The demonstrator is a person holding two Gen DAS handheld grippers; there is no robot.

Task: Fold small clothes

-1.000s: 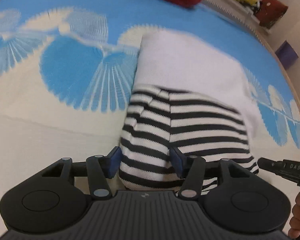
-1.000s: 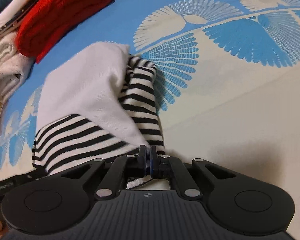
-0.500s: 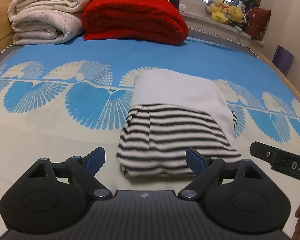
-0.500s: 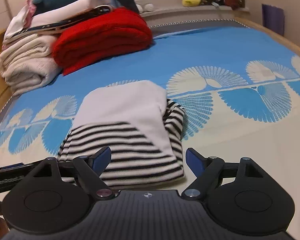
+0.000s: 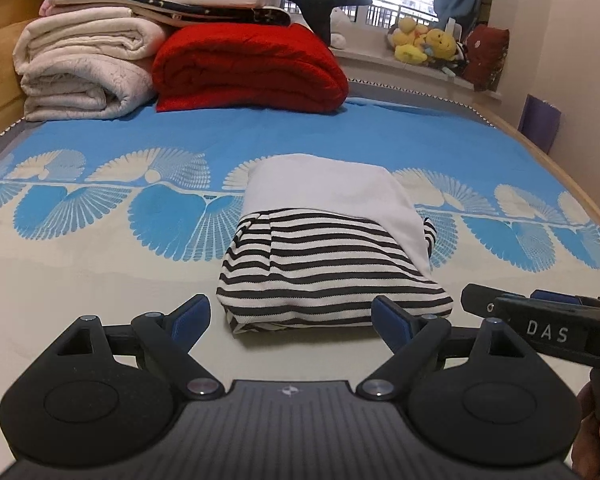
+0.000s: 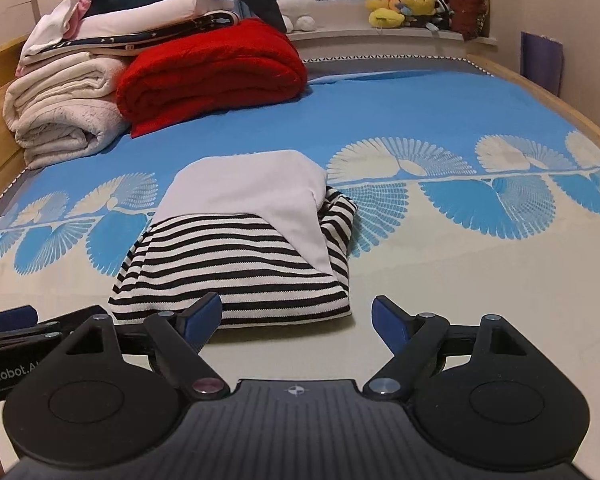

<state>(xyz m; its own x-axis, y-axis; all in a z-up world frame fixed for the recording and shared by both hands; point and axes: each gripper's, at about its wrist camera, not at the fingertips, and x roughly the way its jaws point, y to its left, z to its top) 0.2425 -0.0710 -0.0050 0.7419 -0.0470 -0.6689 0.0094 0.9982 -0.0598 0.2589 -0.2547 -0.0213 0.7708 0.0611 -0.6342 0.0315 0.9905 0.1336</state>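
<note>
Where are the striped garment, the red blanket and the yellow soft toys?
striped garment (image 5: 332,276): left wrist view, on the middle of its striped front.
red blanket (image 5: 248,68): left wrist view, on the top of the folded roll.
yellow soft toys (image 6: 396,4): right wrist view, on the toys at the window sill.

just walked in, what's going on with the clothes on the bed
A person is folding small clothes with a handheld gripper in each hand. The striped garment lies folded on the bedspread. The left gripper and right gripper hang just short of it, jaws open, nothing between them.
</note>
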